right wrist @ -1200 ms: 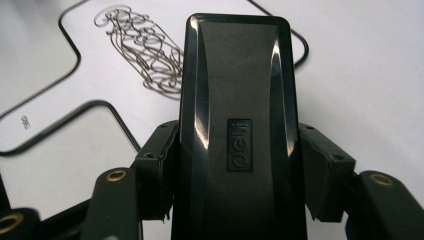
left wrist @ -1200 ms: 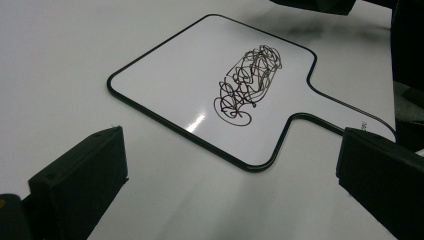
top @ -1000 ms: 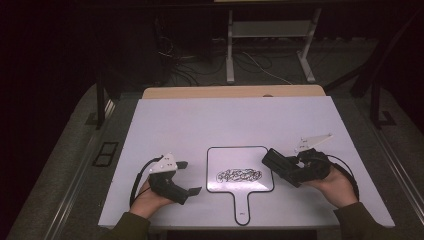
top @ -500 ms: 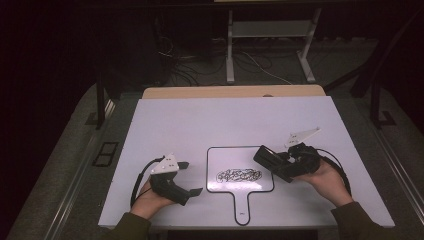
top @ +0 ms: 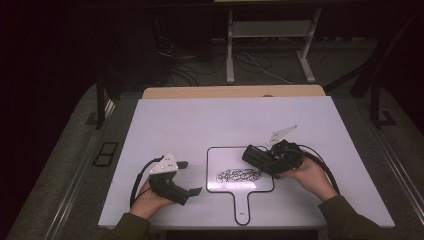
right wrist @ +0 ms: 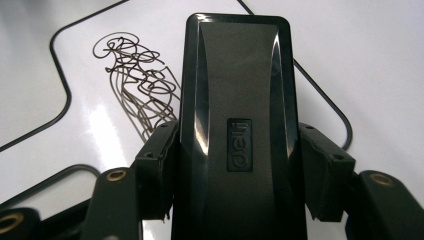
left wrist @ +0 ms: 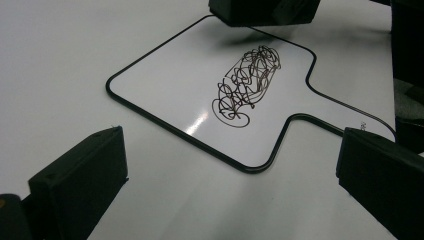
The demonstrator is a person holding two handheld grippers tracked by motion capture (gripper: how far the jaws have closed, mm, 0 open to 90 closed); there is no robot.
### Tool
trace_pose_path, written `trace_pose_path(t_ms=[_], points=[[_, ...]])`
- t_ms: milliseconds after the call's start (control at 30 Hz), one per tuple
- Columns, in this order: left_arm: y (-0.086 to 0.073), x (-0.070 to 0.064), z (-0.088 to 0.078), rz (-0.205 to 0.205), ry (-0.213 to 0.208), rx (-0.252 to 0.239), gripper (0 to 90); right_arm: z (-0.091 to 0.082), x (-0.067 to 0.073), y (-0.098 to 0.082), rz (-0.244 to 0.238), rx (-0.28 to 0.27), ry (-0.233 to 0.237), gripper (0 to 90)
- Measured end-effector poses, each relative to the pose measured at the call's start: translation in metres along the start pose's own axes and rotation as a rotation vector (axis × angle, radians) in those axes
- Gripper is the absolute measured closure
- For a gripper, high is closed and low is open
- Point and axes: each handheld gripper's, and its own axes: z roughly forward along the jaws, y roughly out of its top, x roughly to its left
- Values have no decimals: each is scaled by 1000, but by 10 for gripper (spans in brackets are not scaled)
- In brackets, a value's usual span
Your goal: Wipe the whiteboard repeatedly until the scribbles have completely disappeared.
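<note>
Left gripper: you are holding it wide open, resting on the white worktop just left of the board.
Right gripper: you are clamping the black rectangular plastic eraser.
Eraser: hovering over the white paddle-shaped whiteboard, beside the dark scribble.

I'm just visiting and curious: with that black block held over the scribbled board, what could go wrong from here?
1. The left gripper is open and off the whiteboard; nothing pins the board, so a wipe might slide it.
2. The eraser, clamped in the right gripper, sits beside the scribble, near the board's far right corner; a misjudged stroke could miss ink or run off the edge.
</note>
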Motion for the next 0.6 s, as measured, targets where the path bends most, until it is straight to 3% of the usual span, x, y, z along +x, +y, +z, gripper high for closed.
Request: trace_pose_path(t_ms=[67, 600], points=[[0, 0, 1, 0, -4, 2, 0, 4, 1, 2, -9, 13, -15, 388], [0, -1, 0, 2, -7, 0, 0, 26, 0, 11, 4, 26, 50, 388]])
